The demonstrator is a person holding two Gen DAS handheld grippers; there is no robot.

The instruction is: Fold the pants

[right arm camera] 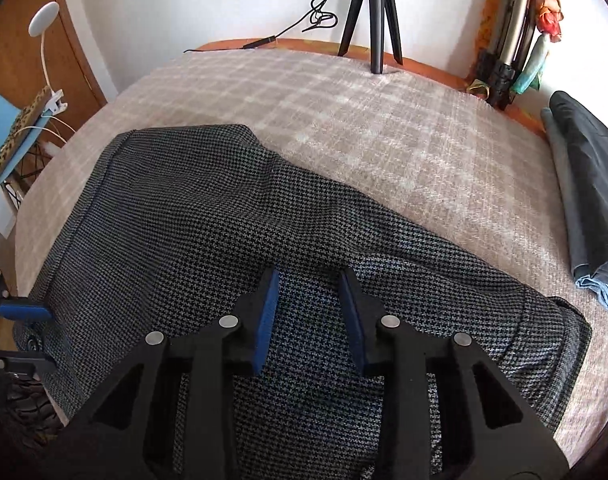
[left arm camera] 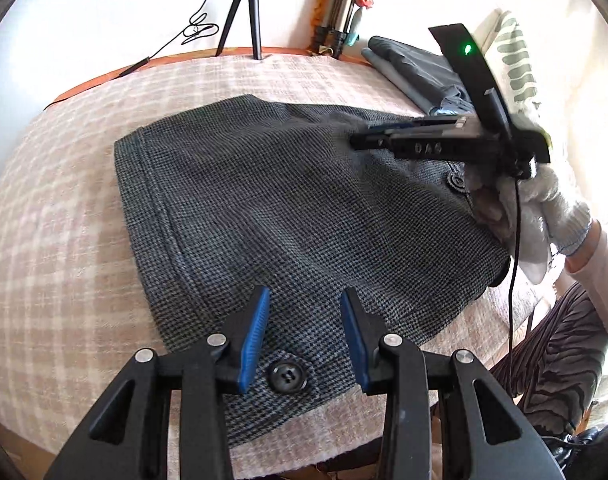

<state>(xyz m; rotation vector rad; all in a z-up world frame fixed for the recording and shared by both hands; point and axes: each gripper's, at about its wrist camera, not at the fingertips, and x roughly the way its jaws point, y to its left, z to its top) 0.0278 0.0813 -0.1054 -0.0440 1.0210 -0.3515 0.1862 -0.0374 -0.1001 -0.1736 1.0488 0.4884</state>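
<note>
Grey houndstooth pants [left arm camera: 288, 208] lie folded flat on the plaid-covered table [left arm camera: 56, 240]; they also fill the right wrist view [right arm camera: 224, 240]. My left gripper [left arm camera: 305, 320] is open and empty, just above the near edge of the pants by a black button [left arm camera: 286, 376]. My right gripper [right arm camera: 309, 308] is open and empty, low over the middle of the pants. It shows in the left wrist view [left arm camera: 359, 142] over the far right part of the pants, held by a white-gloved hand. The left gripper's blue fingertips [right arm camera: 24, 312] show at the left edge of the right wrist view.
A black tripod [left arm camera: 248, 12] and a cable stand at the table's far edge. A stack of folded dark clothes [right arm camera: 587, 196] lies at the right side of the table. A blue chair [right arm camera: 0, 136] stands off the left edge.
</note>
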